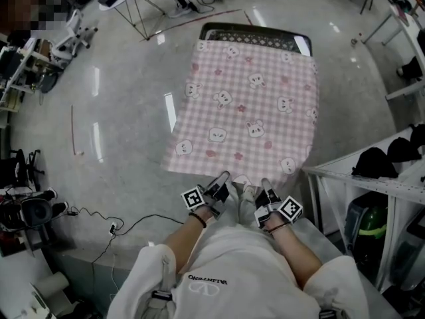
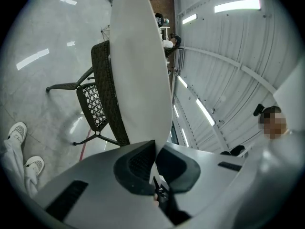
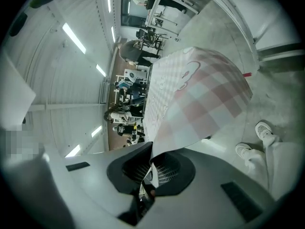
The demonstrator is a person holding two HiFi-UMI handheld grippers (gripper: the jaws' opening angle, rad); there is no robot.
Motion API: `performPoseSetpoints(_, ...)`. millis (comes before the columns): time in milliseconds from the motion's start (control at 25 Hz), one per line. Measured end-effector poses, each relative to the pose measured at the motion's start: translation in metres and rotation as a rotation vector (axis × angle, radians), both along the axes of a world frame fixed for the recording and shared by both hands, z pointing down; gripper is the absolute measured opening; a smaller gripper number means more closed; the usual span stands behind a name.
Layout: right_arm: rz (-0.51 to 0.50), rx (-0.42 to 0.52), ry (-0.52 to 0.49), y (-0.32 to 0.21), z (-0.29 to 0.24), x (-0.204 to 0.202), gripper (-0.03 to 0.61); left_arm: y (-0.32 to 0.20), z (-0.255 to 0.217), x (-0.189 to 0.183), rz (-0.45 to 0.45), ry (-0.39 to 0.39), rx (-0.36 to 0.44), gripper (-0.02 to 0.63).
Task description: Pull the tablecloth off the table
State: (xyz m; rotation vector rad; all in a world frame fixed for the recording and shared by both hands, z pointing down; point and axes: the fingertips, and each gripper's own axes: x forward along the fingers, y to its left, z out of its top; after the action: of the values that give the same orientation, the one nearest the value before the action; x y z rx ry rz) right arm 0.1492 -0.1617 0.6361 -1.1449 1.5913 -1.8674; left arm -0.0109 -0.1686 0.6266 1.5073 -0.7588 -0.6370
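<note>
A pink checked tablecloth (image 1: 249,108) with white animal faces hangs stretched between the dark wicker table (image 1: 255,36) at the far end and my two grippers at the near end. My left gripper (image 1: 218,190) is shut on the cloth's near left edge, my right gripper (image 1: 267,195) on its near right edge. In the left gripper view the cloth (image 2: 138,66) runs up as a white sheet from the shut jaws, past the table's woven frame (image 2: 102,94). Looking along the right gripper (image 3: 151,161), the checked cloth (image 3: 195,99) spreads out from the closed jaws.
A white metal rack (image 1: 372,185) with dark helmets stands at the right, close to my right arm. Cables (image 1: 106,221) lie on the grey floor at the left. Equipment and stands crowd the left edge and far side. My white shoes (image 2: 21,147) show below.
</note>
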Motion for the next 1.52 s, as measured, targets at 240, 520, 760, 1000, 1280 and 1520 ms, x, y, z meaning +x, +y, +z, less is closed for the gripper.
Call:
performPoseSetpoints(240, -0.031, 0.029, 0.014, -0.004, -0.022, 0.005, 0.009, -0.003, -0.019, 0.007, 0.008, -0.022, 0.032, 0.0)
performPoseSetpoints(520, -0.037, 0.035, 0.016, -0.011, -0.032, 0.0, 0.009, -0.013, -0.034, 0.002, 0.033, -0.057, 0.079, 0.0)
performPoseSetpoints(760, -0.013, 0.068, 0.03, -0.017, -0.039, 0.002, 0.01, -0.019, -0.041, 0.004, 0.024, -0.035, 0.075, 0.002)
performPoseSetpoints(1000, 0.003, 0.09, 0.051, -0.013, -0.048, -0.002, 0.009, -0.018, -0.049, 0.001, 0.049, -0.057, 0.091, 0.001)
performPoseSetpoints(1280, 0.016, 0.092, 0.066, 0.005, -0.053, -0.013, 0.011, -0.002, -0.059, -0.01, 0.054, -0.02, 0.106, 0.0)
performPoseSetpoints(1520, 0.025, 0.103, 0.075, 0.028, -0.06, -0.021, 0.011, 0.019, -0.06, -0.017, 0.103, -0.062, 0.114, 0.002)
